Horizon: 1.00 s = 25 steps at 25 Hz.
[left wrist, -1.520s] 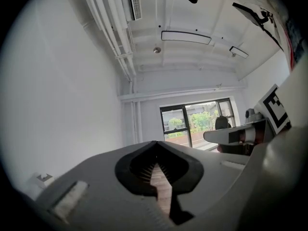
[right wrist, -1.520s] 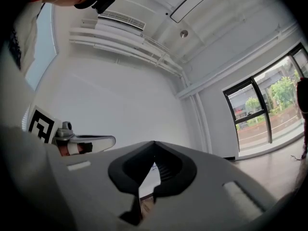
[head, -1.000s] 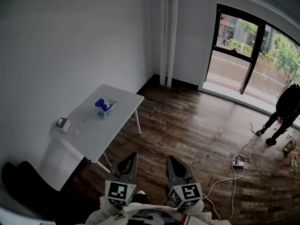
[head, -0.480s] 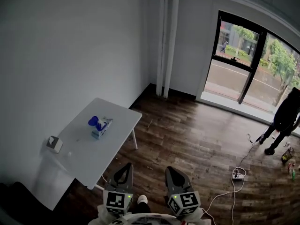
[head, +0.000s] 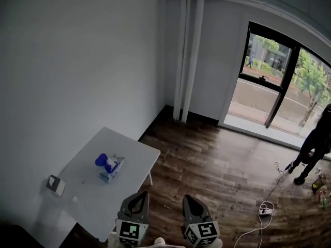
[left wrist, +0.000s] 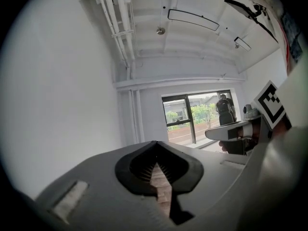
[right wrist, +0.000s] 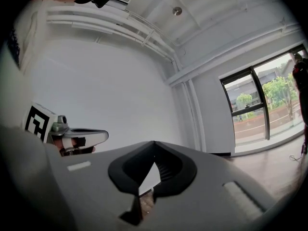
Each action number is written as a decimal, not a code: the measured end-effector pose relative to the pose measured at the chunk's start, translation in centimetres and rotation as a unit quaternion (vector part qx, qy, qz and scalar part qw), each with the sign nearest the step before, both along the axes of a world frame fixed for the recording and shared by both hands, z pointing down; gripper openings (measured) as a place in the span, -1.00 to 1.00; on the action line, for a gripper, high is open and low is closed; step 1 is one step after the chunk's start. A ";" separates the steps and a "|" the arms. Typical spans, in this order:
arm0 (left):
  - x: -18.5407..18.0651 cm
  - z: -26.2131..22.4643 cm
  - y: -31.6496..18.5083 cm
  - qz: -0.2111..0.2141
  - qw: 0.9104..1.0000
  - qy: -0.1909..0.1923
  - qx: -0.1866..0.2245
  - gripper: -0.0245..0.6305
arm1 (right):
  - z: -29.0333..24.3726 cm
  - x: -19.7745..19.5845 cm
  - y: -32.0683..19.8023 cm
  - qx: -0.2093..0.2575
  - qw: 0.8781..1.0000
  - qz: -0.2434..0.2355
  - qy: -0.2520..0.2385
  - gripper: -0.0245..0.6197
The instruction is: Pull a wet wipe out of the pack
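Print on wet wipe pack (head: 111, 169) too small to be read; only black-and-white square markers are seen on the 2 gripper cubes.

Left gripper (head: 137, 200): jaws closed tip to tip, nothing held, nothing touched. Right gripper (head: 189, 201): same, jaws fully together, empty. Both are held low at the bottom edge of the head view, side by side, pointed level over the wood floor (head: 217, 174).

Pack is located mid-top on the white table (head: 83, 192), ahead-left of the left gripper and well apart from both. Blue lid (head: 102, 161) is flipped up on its left side. Long axis is seen running near-left to far-right in the head view. A small box (head: 55, 185) is sat near the table's left edge.
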<state>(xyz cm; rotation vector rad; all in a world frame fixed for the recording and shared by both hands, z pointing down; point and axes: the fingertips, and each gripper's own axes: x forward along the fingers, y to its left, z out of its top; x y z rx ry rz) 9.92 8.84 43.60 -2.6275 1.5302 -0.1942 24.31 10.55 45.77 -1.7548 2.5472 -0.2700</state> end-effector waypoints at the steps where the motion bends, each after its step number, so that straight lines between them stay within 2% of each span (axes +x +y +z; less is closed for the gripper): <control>1: -0.3 -0.2 -0.7 0.002 1.000 0.000 -0.003 -0.92 | -0.2 -0.6 -0.7 -0.002 1.000 0.001 -0.003 -0.91; 10: -3.1 1.1 -7.9 0.012 1.000 0.011 0.002 -0.92 | 1.3 -3.6 -7.8 -0.004 1.000 0.001 0.017 -0.91; 16: -3.9 0.6 -9.3 0.009 1.000 0.026 -0.013 -0.92 | 0.3 -5.9 -9.3 -0.011 1.000 -0.018 0.022 -0.91; 21: -4.4 0.6 -10.8 -0.008 1.000 0.021 -0.011 -0.92 | 0.4 -6.1 -11.7 -0.004 0.999 -0.032 0.016 -0.91; 25: -5.2 1.5 -13.5 -0.039 0.999 0.011 -0.010 -0.92 | 1.7 -6.2 -15.5 0.000 0.998 -0.060 0.017 -0.91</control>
